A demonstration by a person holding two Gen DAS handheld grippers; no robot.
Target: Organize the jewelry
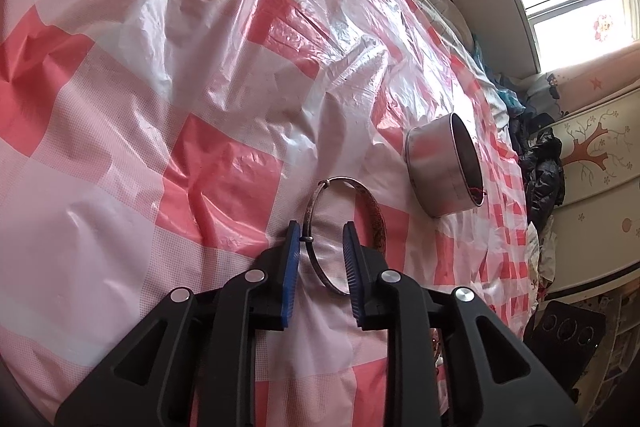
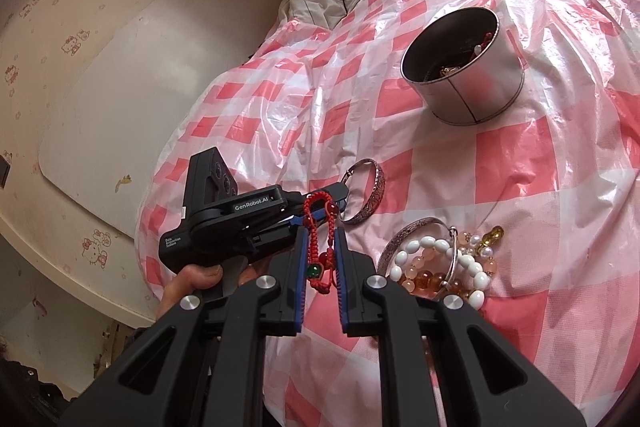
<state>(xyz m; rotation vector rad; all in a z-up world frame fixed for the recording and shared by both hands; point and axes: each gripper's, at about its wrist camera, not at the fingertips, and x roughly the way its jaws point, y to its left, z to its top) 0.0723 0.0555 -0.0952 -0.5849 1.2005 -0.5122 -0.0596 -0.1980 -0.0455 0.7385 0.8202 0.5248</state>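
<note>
- Left gripper (image 1: 322,259): jaws spread apart, straddling the near arc of a silver bangle (image 1: 344,223); left pad touches or nearly touches the band, right pad just clear, not clamped.
- Bangle lies flat on the red-and-white checked plastic sheet (image 1: 160,107) over the bed, half of it ahead of the jaws.
- Metal tin (image 1: 436,167) sits ahead and right of the left jaws, apart from the bangle, a red cord at its rim.
- Right gripper (image 2: 322,259): jaws parted, a red cord bracelet (image 2: 320,235) with a green bead between them; real grip or just hanging, cannot tell.
- Bead pile (image 2: 440,263) plus another silver bangle (image 2: 404,239) lies just right of the right jaws.
- Tin (image 2: 464,67) well ahead and right of the right jaws, jewelry inside.
- Left gripper body (image 2: 236,223) sits left-ahead, in the person's hand (image 2: 196,279).
</note>
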